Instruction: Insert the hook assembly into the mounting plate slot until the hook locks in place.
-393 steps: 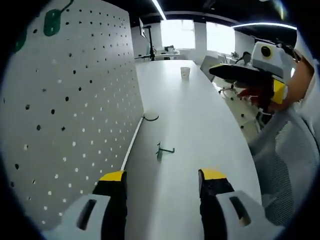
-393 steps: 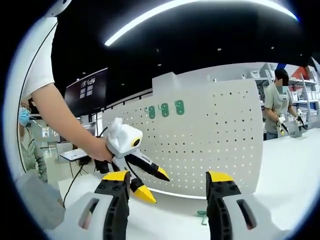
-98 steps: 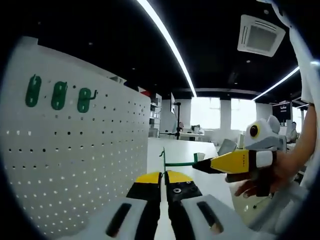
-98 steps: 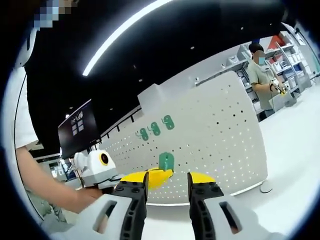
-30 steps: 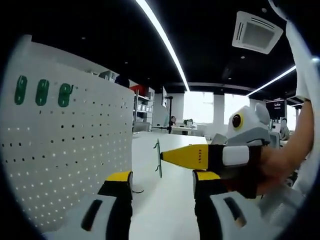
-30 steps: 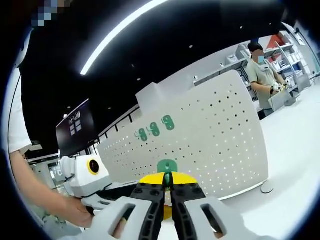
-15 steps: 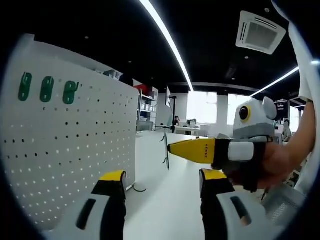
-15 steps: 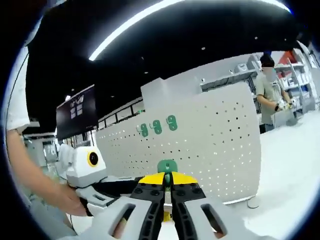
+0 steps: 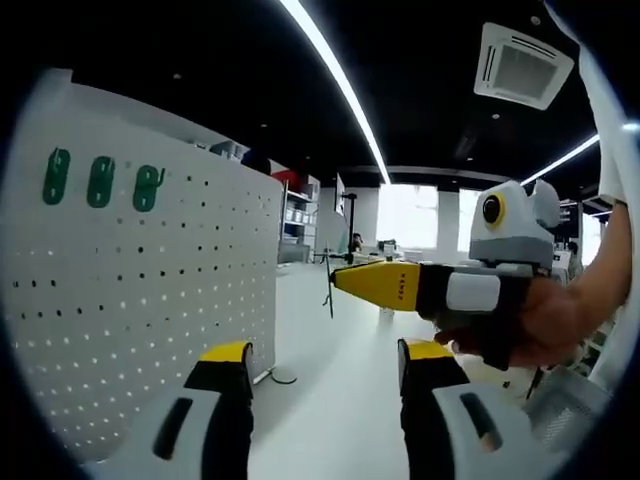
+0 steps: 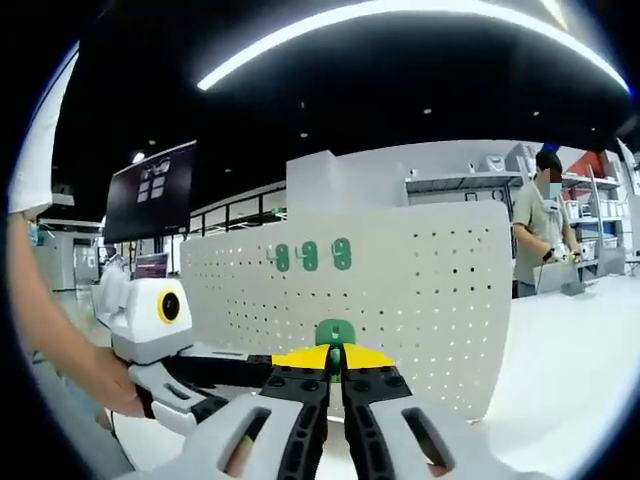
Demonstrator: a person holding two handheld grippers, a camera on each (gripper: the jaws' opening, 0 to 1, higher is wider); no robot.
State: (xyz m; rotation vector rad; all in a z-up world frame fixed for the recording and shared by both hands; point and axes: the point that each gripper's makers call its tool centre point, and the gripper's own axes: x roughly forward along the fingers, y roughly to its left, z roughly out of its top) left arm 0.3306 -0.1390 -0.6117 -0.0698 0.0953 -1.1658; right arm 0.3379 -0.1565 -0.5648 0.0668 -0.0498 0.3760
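The white pegboard [image 9: 150, 300] stands upright on my left, with three green hooks [image 9: 98, 180] seated in its upper holes. My left gripper [image 9: 327, 352] is open, nothing between its yellow-tipped jaws. My right gripper [image 9: 380, 283] comes in from the right, held by a hand, shut on the green hook assembly [image 9: 329, 285], well clear of the board. In the right gripper view the right gripper [image 10: 335, 362] is shut on the hook's green backplate [image 10: 333, 333], facing the pegboard [image 10: 420, 300] below the three mounted hooks [image 10: 308, 256]. The left gripper [image 10: 165, 320] sits low on the left.
The white table [image 9: 330, 400] runs along the pegboard's foot, where a thin wire loop [image 9: 280, 378] lies. A person [image 10: 545, 235] stands past the board's right end. Shelving and a wall screen [image 10: 155, 190] sit in the background.
Over three seconds the hook passed from my left gripper, now open, to my right gripper, now shut on it. In the last half second the right gripper rose slightly and its view levelled.
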